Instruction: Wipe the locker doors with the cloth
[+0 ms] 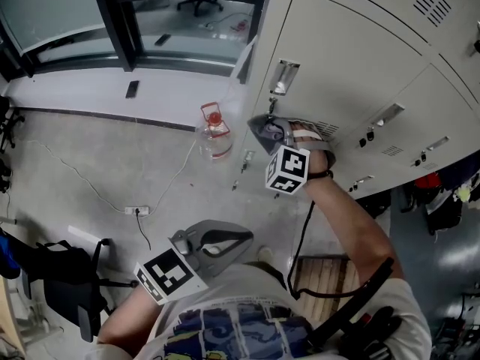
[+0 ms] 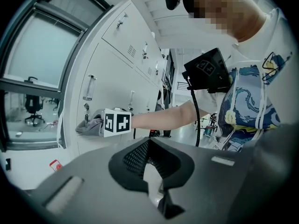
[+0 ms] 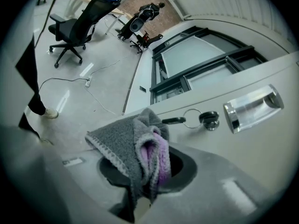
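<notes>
My right hand-held gripper [image 1: 264,128] pinches the grey fluffy cloth with a purple fold [image 3: 140,146], held at the beige metal locker door [image 1: 337,51] beside its black key on a ring [image 3: 205,118]. Wiping looks under way, and I'd guess the other doors remain. Left hand-held gripper [image 1: 244,237] is pressed together, empty, hanging low. The key and the chrome recessed handle [image 3: 252,108] obstruct strokes. A clear red-capped bottle [image 1: 214,132] stands on the floor.

The cloth [image 3: 140,157] was bunched over the right gripper [image 3: 142,190], so its fingertips couldn't be seen. In the head view the lockers [image 1: 352,66] ran off the top and right edges, and the bottle [image 1: 214,133] had a label too tiny to read.
</notes>
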The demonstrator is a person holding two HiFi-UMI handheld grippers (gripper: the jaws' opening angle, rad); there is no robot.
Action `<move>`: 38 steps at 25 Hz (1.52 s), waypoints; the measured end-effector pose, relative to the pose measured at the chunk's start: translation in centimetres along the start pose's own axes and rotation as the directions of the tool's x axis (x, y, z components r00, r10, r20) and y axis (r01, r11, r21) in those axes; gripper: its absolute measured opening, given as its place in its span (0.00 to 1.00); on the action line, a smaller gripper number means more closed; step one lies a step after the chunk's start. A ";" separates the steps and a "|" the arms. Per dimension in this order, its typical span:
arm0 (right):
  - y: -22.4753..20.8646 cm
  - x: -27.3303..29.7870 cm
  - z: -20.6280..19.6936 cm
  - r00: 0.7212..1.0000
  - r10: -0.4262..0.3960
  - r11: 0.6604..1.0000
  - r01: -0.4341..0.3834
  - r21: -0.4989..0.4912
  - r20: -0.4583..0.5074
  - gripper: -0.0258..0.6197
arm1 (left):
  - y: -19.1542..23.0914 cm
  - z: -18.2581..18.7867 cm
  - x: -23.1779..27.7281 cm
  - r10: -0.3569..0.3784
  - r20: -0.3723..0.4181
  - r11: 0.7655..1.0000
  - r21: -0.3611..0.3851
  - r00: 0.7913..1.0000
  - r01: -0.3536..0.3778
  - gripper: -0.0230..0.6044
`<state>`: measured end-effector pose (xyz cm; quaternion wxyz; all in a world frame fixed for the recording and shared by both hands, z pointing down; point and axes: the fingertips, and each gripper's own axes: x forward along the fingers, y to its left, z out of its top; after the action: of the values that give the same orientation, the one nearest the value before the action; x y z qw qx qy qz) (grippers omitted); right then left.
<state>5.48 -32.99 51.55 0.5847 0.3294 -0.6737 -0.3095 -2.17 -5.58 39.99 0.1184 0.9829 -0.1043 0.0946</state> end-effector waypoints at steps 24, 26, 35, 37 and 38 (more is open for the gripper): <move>4.5 2.1 0.5 0.977 0.211 0.974 -0.214 0.081 0.039 0.17 | 0.1 0.0 -0.3 -0.020 -0.014 1.000 0.009 1.000 0.020 0.04; 4.9 1.2 0.2 0.974 0.219 0.969 -0.223 0.107 0.050 0.17 | 0.2 -0.2 -0.6 -0.020 -0.015 1.000 0.005 1.000 0.020 0.04; 7.3 -7.2 -0.3 0.971 0.201 0.916 -0.232 0.328 0.127 0.18 | -0.4 -0.9 -1.4 -0.047 0.001 0.999 -0.019 0.999 0.047 0.04; 8.3 -9.9 -0.2 0.972 0.183 0.883 -0.229 0.410 0.148 0.18 | -0.6 -1.3 -1.6 -0.057 -0.001 0.998 -0.012 0.998 0.057 0.04; 8.9 -11.3 -0.2 0.971 0.175 0.861 -0.230 0.453 0.161 0.18 | -0.7 -1.7 -1.7 -0.065 -0.007 0.998 -0.002 0.998 0.065 0.04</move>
<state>6.03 -18.62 52.08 0.4776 0.3701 -0.7914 -0.0927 -3.88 -4.15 41.09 0.1229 0.9853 -0.0721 0.0941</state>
